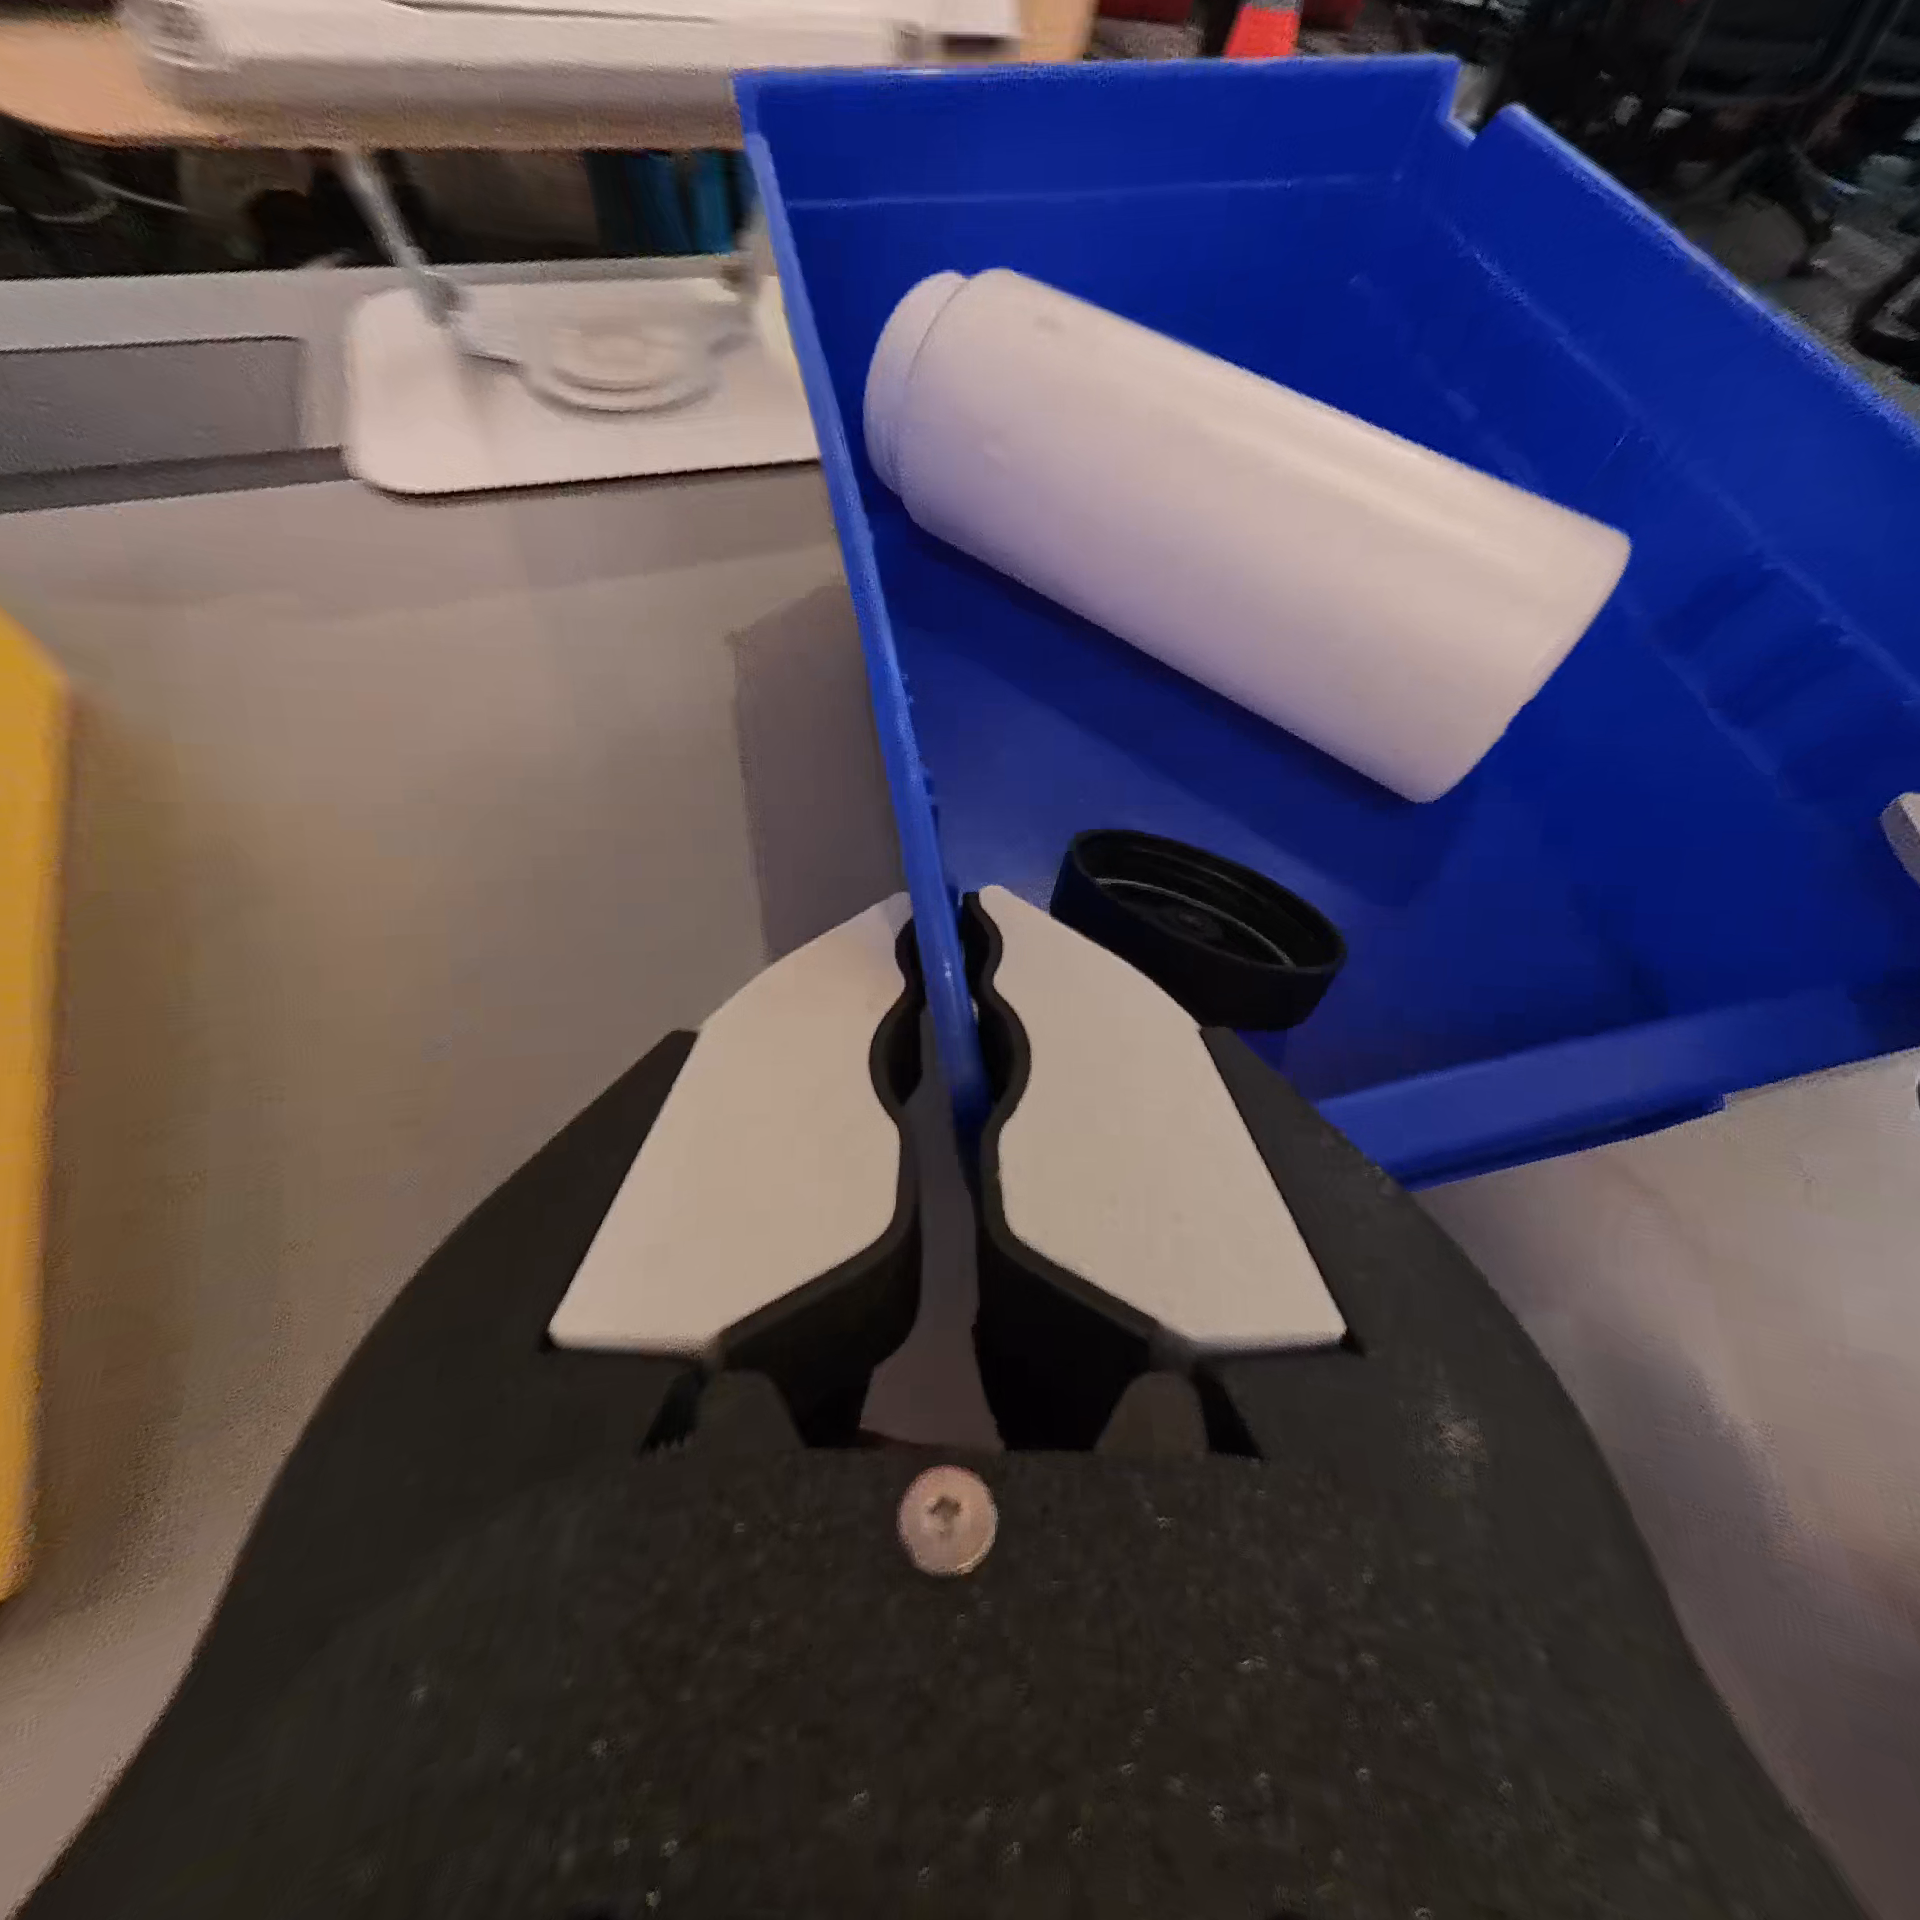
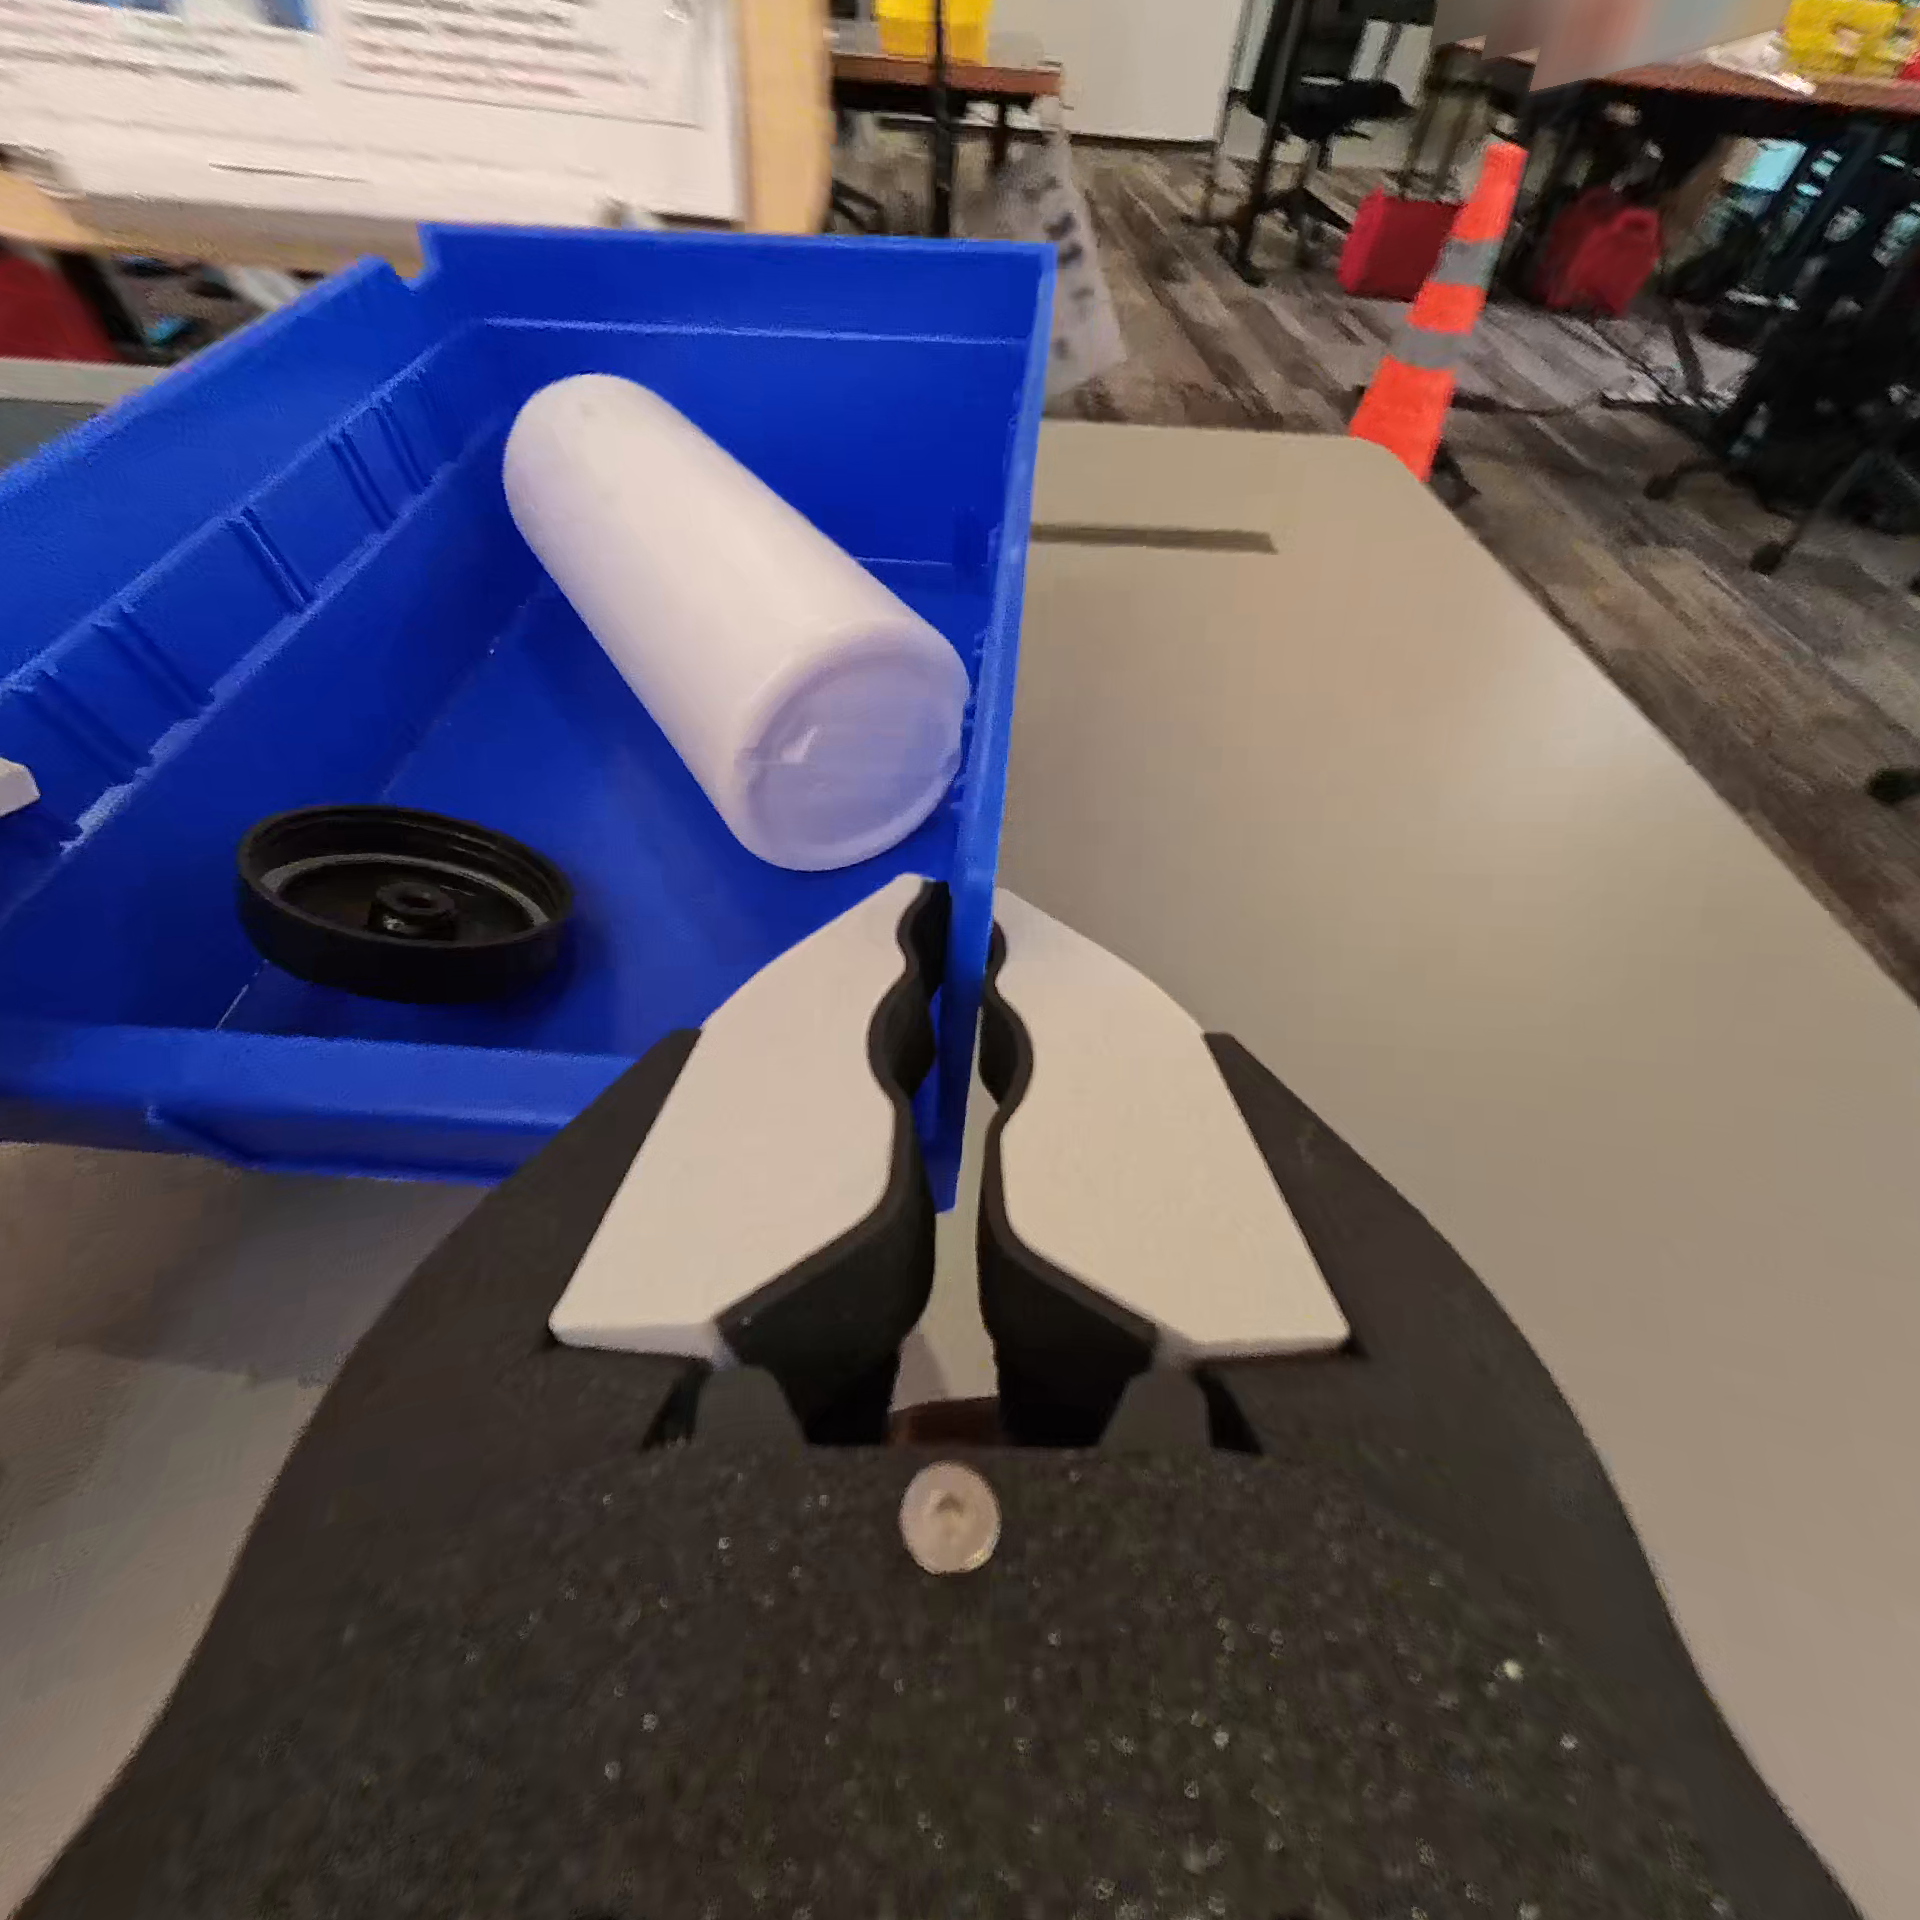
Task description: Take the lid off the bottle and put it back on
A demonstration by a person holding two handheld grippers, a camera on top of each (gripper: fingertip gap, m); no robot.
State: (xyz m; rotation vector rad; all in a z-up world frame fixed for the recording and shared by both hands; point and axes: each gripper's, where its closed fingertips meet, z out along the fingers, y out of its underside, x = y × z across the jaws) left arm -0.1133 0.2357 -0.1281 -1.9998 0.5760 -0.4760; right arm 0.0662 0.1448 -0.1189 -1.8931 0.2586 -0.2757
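A white bottle (image 1: 1226, 530) lies on its side inside a blue plastic bin (image 1: 1195, 166), with no lid on it. Its black lid (image 1: 1205, 935) lies upside down on the bin floor, near the front, apart from the bottle. My left gripper (image 1: 940, 914) is shut on the bin's left side wall. In the right wrist view, my right gripper (image 2: 951, 894) is shut on the right side wall of the bin (image 2: 727, 301). The bottle (image 2: 717, 613) shows its flat bottom end there, and the lid (image 2: 405, 904) lies to its left.
The bin is on a grey table (image 2: 1351, 831) whose right edge runs close by. A yellow object (image 1: 26, 1091) is at the left, and a white flat base (image 1: 582, 416) stands behind. An orange cone (image 2: 1444, 312) and chairs stand on the floor beyond.
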